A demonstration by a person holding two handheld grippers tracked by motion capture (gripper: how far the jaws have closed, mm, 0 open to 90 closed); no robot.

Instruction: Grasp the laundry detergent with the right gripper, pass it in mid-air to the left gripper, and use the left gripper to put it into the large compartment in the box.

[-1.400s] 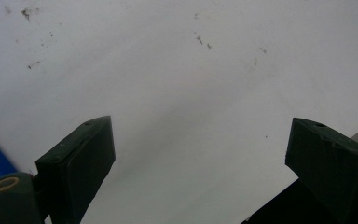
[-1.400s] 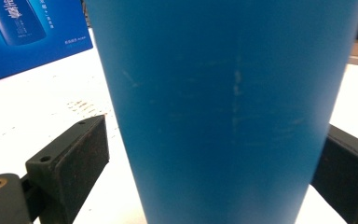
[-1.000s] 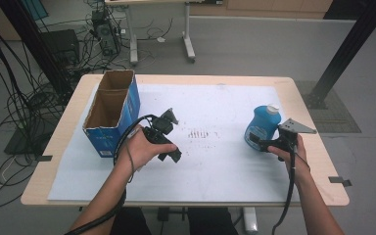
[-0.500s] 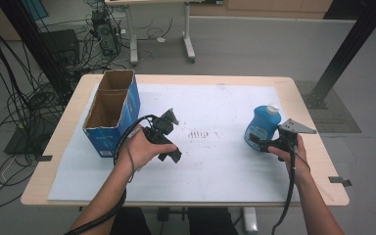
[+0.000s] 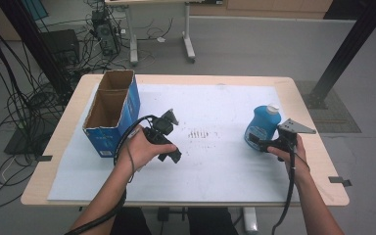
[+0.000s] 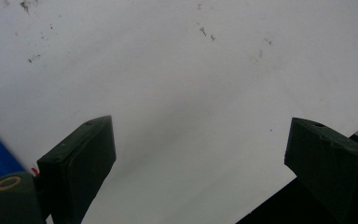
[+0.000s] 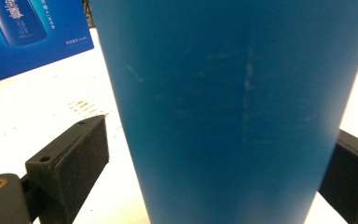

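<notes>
Standing near the right edge of the surface (image 5: 68, 147), a blue bottle (image 5: 262, 125) sits between the spread jaws of the right hand-held gripper (image 5: 260, 143), a gap showing beside one jaw. At mid-surface, the left hand-held gripper (image 5: 169, 139) hangs open over bare white sheet (image 5: 215, 166), beside a blue cardboard box (image 5: 110, 137) near the left edge.

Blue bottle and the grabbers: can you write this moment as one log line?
right gripper: open, fingers around bottle, left one apart | left gripper: open, above white sheet | box: upright on table
</notes>
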